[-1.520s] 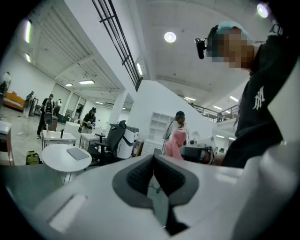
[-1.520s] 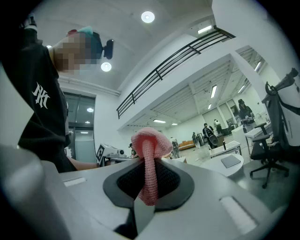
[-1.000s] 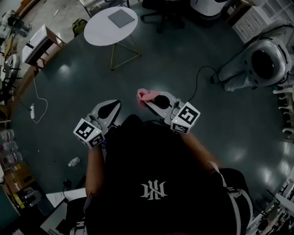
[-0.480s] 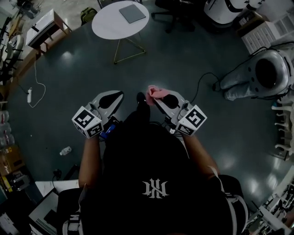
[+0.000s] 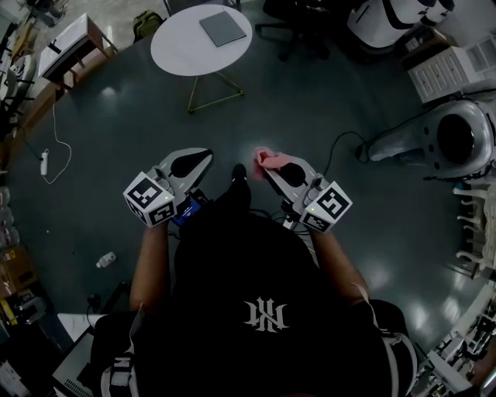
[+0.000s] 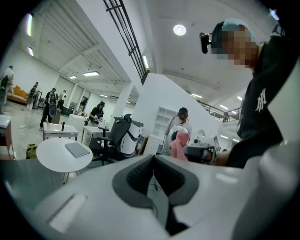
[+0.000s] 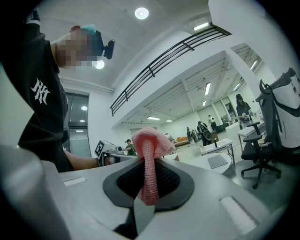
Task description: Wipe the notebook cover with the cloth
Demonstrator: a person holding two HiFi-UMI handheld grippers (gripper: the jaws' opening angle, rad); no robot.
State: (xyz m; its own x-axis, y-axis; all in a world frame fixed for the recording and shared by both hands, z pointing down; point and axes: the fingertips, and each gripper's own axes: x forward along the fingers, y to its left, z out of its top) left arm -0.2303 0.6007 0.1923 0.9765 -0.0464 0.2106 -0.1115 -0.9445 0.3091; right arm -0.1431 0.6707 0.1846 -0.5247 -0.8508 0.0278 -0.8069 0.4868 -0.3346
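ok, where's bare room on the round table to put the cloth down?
On the round table, the left half is bare, from the notebook to the rim, plus a strip along the near edge. Only the far right part is taken. The cloth sits clamped in the right tongs.

- You have open floor (image 5: 256,116) up to the round table (image 5: 174,48) at 11 o'clock.
- Office chair (image 5: 298,15) at 1 o'clock, cable (image 5: 335,149) at 2 o'clock.

Black short-sleeved T-shirt (image 5: 232,267) with a white interlocked-letter logo (image 5: 263,315) on the chest, pale grey left gripper (image 5: 204,153) and right gripper (image 5: 263,166), black ribbed pads (image 6: 133,177), black-and-white marker cube (image 5: 149,200) on each
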